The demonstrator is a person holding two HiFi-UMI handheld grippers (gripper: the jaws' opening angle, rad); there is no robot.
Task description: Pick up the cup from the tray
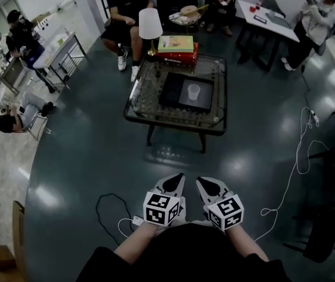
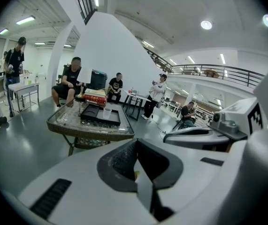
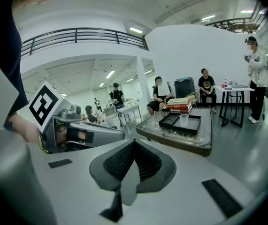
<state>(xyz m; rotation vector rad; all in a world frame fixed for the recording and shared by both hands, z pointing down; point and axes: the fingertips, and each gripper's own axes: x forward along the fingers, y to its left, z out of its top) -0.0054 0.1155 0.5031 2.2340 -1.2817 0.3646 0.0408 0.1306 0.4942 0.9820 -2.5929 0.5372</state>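
Note:
A clear plastic cup (image 1: 194,92) stands upright on a black tray (image 1: 175,94) on a glass-topped coffee table (image 1: 214,122). The same cup (image 2: 107,113) on its tray (image 2: 96,116) shows far off in the left gripper view, and the cup (image 3: 184,120) on the tray (image 3: 171,122) in the right gripper view. Both grippers are held close to my body, well short of the table. My left gripper (image 1: 178,178) is shut and empty. Beside it, my right gripper (image 1: 200,181) is shut and empty too.
A stack of books (image 1: 178,49) and a white lamp (image 1: 150,24) stand at the table's far edge. Several people sit or stand around the room. A white cable (image 1: 299,157) trails over the floor at right, and a black one (image 1: 111,207) lies near my left side.

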